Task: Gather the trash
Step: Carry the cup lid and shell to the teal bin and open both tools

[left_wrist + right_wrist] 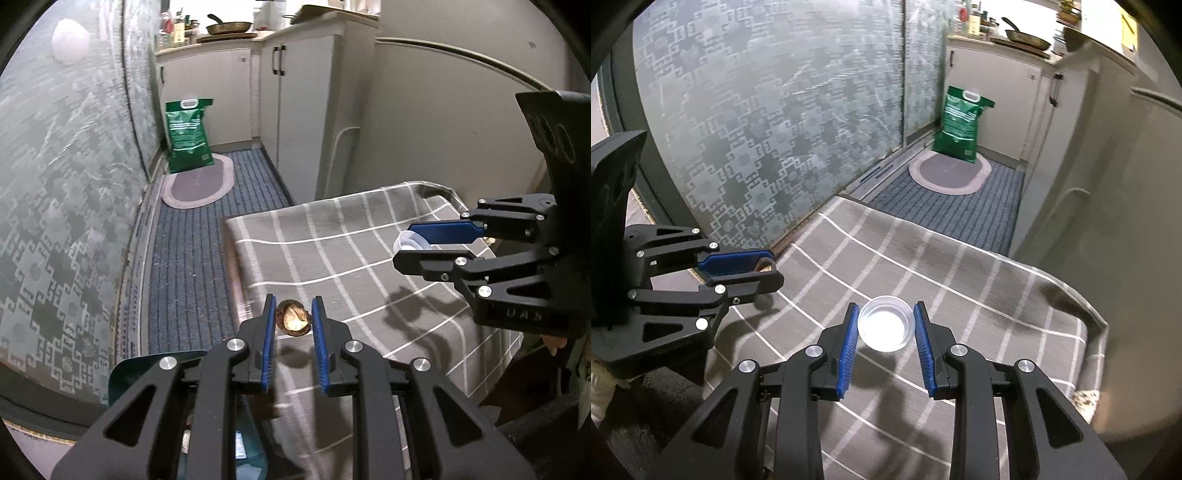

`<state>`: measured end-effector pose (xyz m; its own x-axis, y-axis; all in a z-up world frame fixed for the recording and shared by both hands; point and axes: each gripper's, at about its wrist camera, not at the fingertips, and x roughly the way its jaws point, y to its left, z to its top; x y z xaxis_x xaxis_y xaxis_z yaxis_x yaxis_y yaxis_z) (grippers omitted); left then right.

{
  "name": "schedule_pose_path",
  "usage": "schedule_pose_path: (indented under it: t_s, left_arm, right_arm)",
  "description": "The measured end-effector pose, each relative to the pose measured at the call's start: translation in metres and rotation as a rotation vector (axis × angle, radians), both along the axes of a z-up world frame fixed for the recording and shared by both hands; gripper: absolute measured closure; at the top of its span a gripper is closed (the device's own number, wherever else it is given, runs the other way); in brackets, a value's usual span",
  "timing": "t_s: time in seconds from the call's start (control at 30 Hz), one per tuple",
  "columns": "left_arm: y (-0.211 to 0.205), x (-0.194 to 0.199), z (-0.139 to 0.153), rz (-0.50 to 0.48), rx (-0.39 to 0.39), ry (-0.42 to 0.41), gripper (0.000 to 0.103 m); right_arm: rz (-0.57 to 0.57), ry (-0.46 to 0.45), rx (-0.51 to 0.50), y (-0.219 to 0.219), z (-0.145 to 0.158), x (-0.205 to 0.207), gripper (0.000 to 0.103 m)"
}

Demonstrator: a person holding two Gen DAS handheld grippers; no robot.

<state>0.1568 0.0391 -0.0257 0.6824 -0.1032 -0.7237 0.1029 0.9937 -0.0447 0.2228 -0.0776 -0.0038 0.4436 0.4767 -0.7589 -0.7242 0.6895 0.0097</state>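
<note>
My left gripper [294, 303] is shut on a brown cracked nutshell [293, 319], held above the left edge of a table under a grey checked cloth [351, 236]. My right gripper [885, 309] is shut on a small clear plastic cap [884, 328], held above the same cloth [960, 266]. In the left wrist view the right gripper [405, 244] stands at the right with the cap [405, 242] at its tips. In the right wrist view the left gripper [776, 266] is at the left, a bit of the nutshell [764, 264] showing between its pads.
A dark green curved rim [125, 373] sits below my left gripper beside the table. A green sack [189, 134] stands on an oval mat [199, 182] down the narrow aisle. Patterned glass doors [757, 129] line one side, white cabinets [295, 110] the other.
</note>
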Motion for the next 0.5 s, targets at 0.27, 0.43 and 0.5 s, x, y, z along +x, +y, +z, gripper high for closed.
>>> schedule_pose_path:
  t_s: [0.27,0.43,0.5]
  left_arm:
    - [0.044,-0.017,-0.006,0.062,0.003,0.022,0.082]
    - [0.07,-0.029,-0.013,0.105,0.012,0.048,0.082]
    - [0.08,-0.033,-0.018,0.12,0.014,0.061,0.082]
  right_arm:
    - [0.044,-0.019,0.023,0.04,0.011,-0.007,0.073]
    - [0.076,-0.024,0.043,0.064,0.017,-0.013,0.073]
    - [0.093,-0.025,0.044,0.075,0.018,-0.016,0.073]
